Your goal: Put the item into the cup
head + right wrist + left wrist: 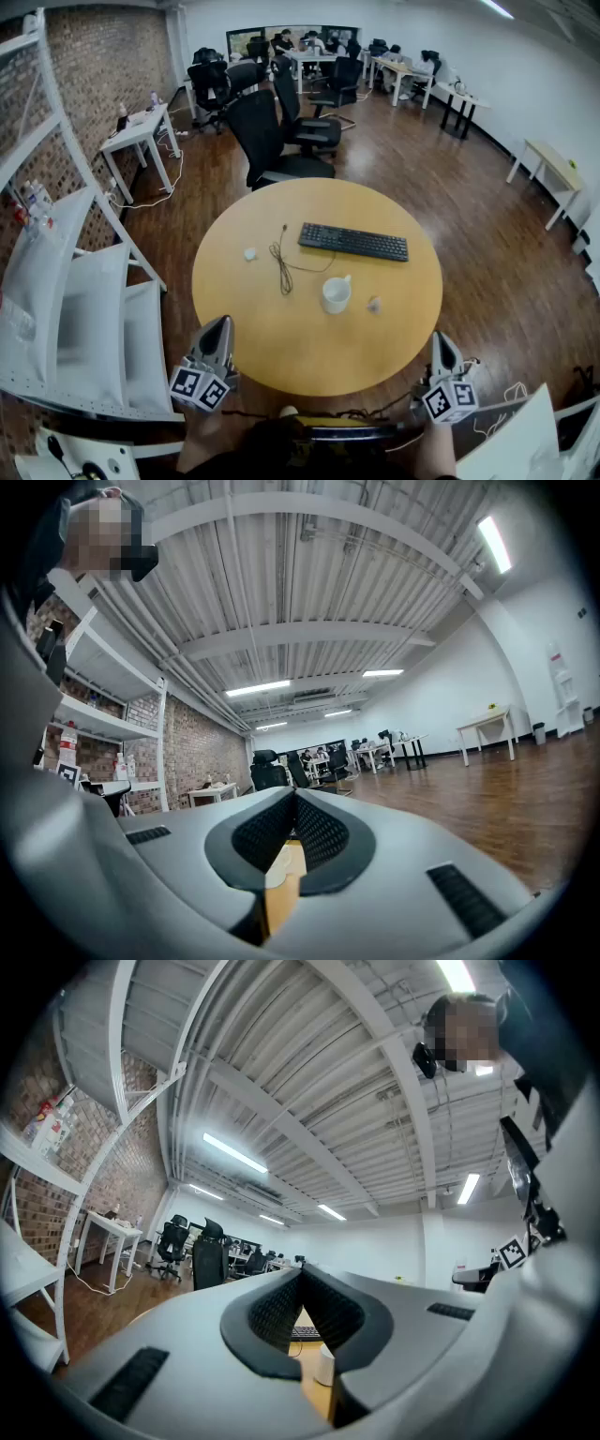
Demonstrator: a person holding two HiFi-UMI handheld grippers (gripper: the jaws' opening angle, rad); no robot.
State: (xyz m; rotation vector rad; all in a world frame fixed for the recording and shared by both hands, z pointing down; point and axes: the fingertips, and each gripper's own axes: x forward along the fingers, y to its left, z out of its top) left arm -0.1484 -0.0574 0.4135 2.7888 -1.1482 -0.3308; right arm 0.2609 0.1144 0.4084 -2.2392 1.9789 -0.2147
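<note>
A white cup with a handle stands near the middle of the round yellow table. Just right of it lies a small pale item. Another small white object lies at the table's left. My left gripper hovers at the table's near left edge, jaws shut and empty. Over the near right edge, my right gripper is also shut on nothing. In the left gripper view the shut jaw tips point up, with the cup showing low between them. The right gripper view shows its shut tips and a strip of tabletop.
A black keyboard lies across the far side of the table, and a thin black cable lies left of the cup. White shelving stands at the left. Black office chairs stand beyond the table.
</note>
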